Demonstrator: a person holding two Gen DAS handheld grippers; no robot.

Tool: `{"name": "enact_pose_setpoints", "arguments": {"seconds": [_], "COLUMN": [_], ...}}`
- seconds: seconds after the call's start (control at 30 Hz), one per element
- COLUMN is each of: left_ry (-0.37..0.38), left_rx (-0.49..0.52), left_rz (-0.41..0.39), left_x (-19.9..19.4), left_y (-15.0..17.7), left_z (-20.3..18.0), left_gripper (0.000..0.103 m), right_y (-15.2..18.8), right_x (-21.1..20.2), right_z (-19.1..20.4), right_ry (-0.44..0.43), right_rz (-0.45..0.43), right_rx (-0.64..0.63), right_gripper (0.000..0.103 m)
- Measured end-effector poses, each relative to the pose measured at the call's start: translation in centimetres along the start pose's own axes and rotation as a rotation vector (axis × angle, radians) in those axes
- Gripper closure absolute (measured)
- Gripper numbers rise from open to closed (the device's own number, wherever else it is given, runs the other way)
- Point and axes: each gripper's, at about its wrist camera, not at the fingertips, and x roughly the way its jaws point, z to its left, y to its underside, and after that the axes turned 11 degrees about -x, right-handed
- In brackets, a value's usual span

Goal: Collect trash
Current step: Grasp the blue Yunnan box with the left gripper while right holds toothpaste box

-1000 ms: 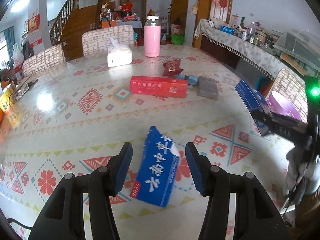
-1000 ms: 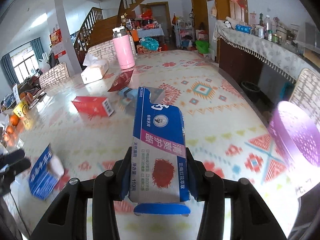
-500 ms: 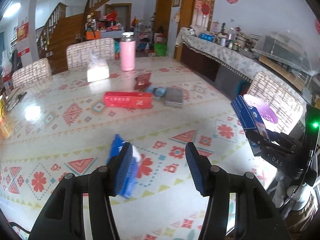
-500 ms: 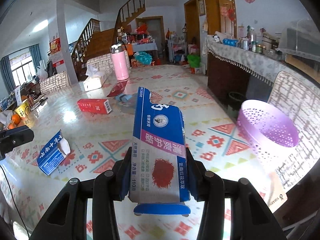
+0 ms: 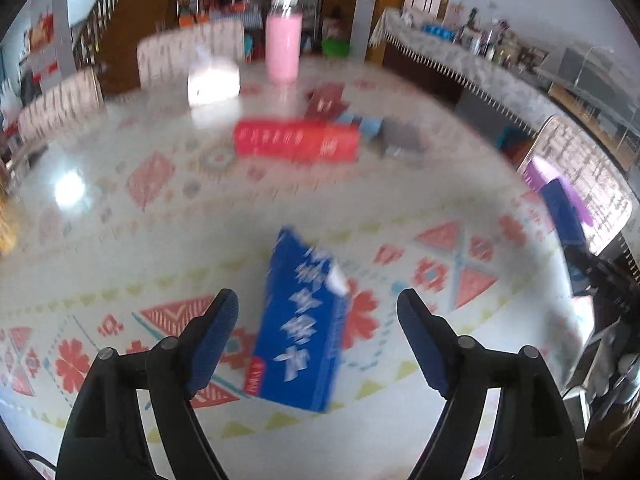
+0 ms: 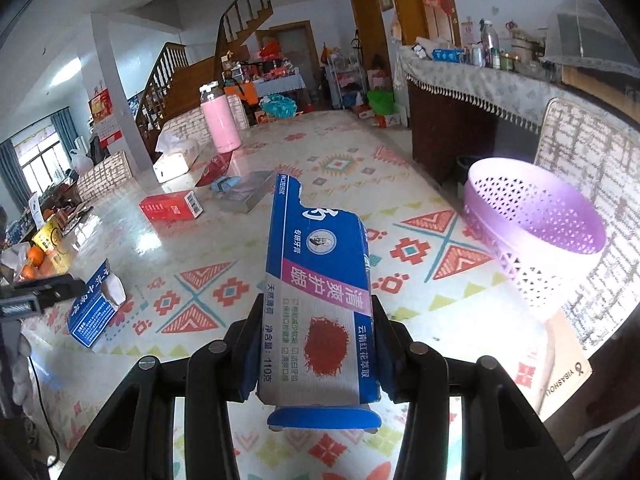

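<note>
The left gripper (image 5: 318, 308) tilts steeply down at the patterned tablecloth (image 5: 120, 216), and its jaws have just been opening — they now stand wide, with the small blue cardboard carton with white lettering (image 5: 302, 320) lying flat on the cloth between the two fingers, neither pad touching it (the view is smeared by motion). Beyond that carton, farther ahead of the fingers, lie a long red cardboard box (image 5: 296, 142) and a pink cylindrical flask (image 5: 283, 42).

The right gripper (image 6: 316, 344) slants down less steeply and is clamped on a long blue toothpaste carton with a magenta band (image 6: 318, 280), which sticks out forward along the fingers — both pads press its sides. Ahead and to the right of that gripper stands a lilac perforated plastic basket (image 6: 532, 236), near the carton's tip but apart from it.
</note>
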Motion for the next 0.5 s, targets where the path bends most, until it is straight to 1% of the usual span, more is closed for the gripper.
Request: {"name": "enact_pose_setpoints", "arguments": {"seconds": [0.13, 0.2, 0.23, 0.27, 0.3, 0.33, 0.43, 0.5], "left_ry": [-0.003, -0.015, -0.041, -0.053, -0.061, -0.063, -0.054, -0.032], "left_rx": [0.007, 0.021, 0.024, 0.027, 0.025, 0.017, 0.023, 0.025], "left_rz": [0.063, 0.057, 0.038, 0.033, 0.034, 0.015, -0.037, -0.052], "left_x": [2.0, 2.5, 2.4, 2.3, 2.2, 1.8, 0.2, -0.4], "left_y": [1.0, 1.4, 1.5, 1.4, 1.3, 1.1, 0.3, -0.3], "left_z": [0.6, 0.3, 0.0, -0.1, -0.3, -0.4, -1.3, -2.0], "left_gripper": [0.022, 0.022, 0.034, 0.056, 0.057, 0.057, 0.057, 0.057], "right_y": [-0.1, -0.2, -0.4, -0.4, -0.5, -0.5, -0.6, -0.8], "right_x": [1.3, 1.9, 2.1, 2.3, 2.5, 2.5, 2.7, 2.6], "right_z": [0.2, 0.3, 0.4, 0.5, 0.6, 0.6, 0.8, 0.6], "right_ry": [-0.013, -0.019, -0.020, -0.021, -0.022, -0.023, -0.027, -0.029], "right_rz": [0.023, 0.030, 0.033, 0.036, 0.038, 0.039, 0.039, 0.032], "right_rx": [-0.002, -0.001, -0.003, -0.006, -0.010, -0.011, -0.018, -0.016], "right_gripper": [0.052, 0.052, 0.052, 0.052, 0.052, 0.052, 0.052, 0.052]}}
